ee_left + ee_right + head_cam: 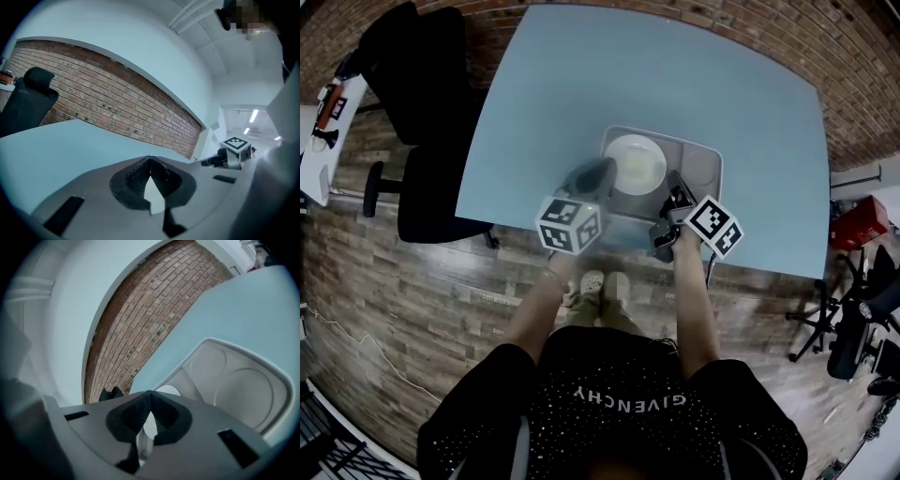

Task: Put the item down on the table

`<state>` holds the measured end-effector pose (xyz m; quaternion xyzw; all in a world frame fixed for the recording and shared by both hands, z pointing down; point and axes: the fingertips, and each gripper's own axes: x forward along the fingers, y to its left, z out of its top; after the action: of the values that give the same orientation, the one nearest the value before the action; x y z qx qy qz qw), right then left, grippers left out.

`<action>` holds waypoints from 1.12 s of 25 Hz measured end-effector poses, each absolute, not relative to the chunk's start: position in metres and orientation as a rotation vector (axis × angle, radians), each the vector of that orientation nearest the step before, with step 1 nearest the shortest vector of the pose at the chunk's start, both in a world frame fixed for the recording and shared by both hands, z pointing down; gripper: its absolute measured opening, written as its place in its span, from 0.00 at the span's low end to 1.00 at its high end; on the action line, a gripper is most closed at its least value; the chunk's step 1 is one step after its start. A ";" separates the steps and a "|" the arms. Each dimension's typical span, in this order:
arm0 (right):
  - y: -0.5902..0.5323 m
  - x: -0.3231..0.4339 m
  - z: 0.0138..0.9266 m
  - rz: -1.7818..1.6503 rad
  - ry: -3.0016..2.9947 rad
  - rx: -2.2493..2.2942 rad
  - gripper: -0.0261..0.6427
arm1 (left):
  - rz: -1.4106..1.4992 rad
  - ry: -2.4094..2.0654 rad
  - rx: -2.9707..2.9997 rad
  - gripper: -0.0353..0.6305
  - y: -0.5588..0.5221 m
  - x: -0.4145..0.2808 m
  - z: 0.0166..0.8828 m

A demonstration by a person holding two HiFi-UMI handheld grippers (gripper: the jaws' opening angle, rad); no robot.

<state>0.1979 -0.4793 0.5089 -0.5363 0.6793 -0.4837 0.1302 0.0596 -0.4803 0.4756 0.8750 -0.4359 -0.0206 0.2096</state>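
Left gripper (150, 161), right gripper (149, 395): each seemingly clamped on plate (635, 161) over tray (707, 171); carrying step; next, lower onto table (581, 75) left of tray.

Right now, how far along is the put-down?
Done, it seems: the tray with the bowl lies flat on the table. In hand: nothing. The left gripper and right gripper both show jaws closed tip to tip with nothing between, by the tray's near side. Left: probably just pulling both grippers clear.
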 end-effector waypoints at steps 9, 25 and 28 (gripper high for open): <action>-0.452 0.192 0.490 -1.227 2.199 -1.576 0.06 | -0.005 -1.214 2.457 0.07 -0.457 0.072 0.468; -0.436 0.182 0.481 -1.203 2.301 -1.530 0.06 | 0.028 -1.214 2.412 0.07 -0.442 0.073 0.462; -0.435 0.181 0.477 -1.199 2.307 -1.522 0.06 | 0.034 -1.215 2.411 0.07 -0.441 0.074 0.461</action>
<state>0.1812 -0.4349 0.4774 -0.5042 0.7641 -0.3972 0.0641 0.0738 -0.4408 0.4613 0.8713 -0.4392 0.0124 0.2188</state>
